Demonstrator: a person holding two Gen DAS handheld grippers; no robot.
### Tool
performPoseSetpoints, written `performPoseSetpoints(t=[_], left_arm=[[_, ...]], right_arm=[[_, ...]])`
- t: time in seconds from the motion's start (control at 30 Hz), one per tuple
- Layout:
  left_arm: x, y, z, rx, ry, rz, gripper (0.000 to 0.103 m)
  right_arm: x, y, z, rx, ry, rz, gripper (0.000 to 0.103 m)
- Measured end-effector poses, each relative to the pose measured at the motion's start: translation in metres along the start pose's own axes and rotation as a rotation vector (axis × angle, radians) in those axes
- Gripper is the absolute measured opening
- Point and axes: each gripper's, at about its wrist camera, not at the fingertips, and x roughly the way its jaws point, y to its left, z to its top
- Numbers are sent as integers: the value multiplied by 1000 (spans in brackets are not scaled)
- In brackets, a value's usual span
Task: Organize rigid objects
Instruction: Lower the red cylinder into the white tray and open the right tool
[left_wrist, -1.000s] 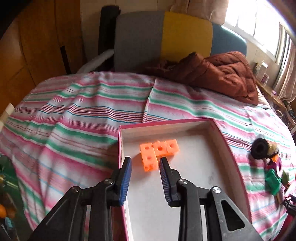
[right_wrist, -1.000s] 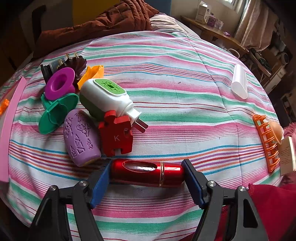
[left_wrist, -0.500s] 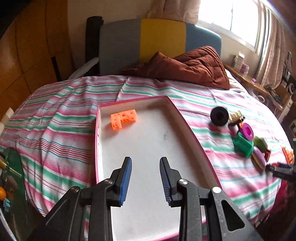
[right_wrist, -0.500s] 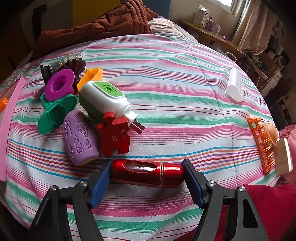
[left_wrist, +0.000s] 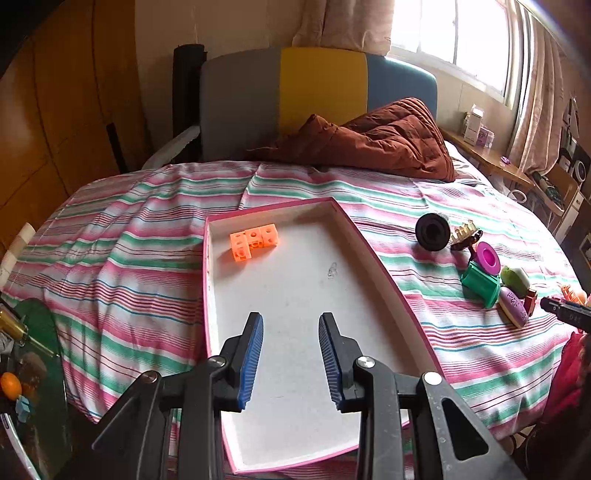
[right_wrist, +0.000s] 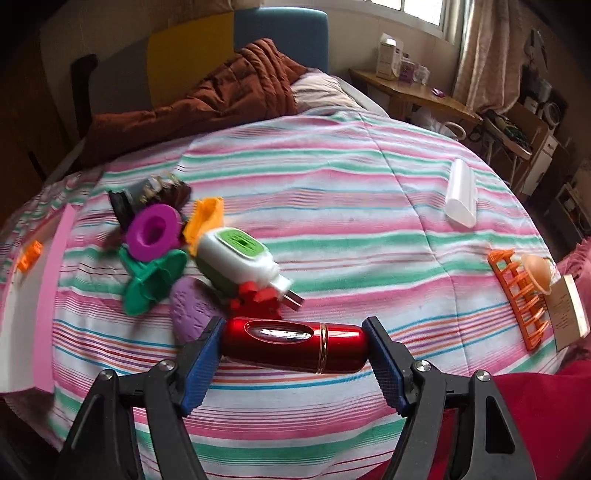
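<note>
A pink-rimmed white tray (left_wrist: 369, 251) lies on the striped bed, with joined orange blocks (left_wrist: 253, 240) in its far left corner. My left gripper (left_wrist: 291, 321) hangs open over the tray's near half with nothing between its fingers. My right gripper (right_wrist: 293, 332) is shut on a shiny red cylinder (right_wrist: 295, 345), gripped end to end and held just above the bedspread. Right behind it is a pile: a purple oval (right_wrist: 192, 310), a red puzzle piece (right_wrist: 255, 299), a white-and-green plug-in (right_wrist: 236, 258), a green flared piece (right_wrist: 151, 284), a purple cup (right_wrist: 153, 232) and an orange piece (right_wrist: 205, 219).
A white tube (right_wrist: 461, 195) lies far right on the bed. An orange rack (right_wrist: 517, 295) and a small card (right_wrist: 567, 317) sit at the right edge. A black round object (left_wrist: 432, 232) lies beside the tray. A brown quilt (left_wrist: 369, 147) is bunched at the headboard.
My left gripper has drawn back from the orange blocks to the tray's near half, still open. My right gripper has lifted the red cylinder a little off the bedspread.
</note>
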Motion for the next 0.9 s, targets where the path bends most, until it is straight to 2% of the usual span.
performPoseSetpoints(t=[0.2,0.4,0.63,0.77,0.9], left_arm=[[-2,14,-5,-34,6,2,31],[-5,37,-13,-86,7,24,31],[-12,72,-20,-165,-3,64,31],[-13,89,-25,-198,-1,82,31],[-13,103,-31,-230,7,95,31]], right_arm=[[-23,57,18,-94,-68,97,75],[-39,139,31,-213,-102,252,75],[-29,256,28,-380,-59,417,75],[-8,314,24,-446,-1,459,75],[12,365,25,-494,48,462,75]])
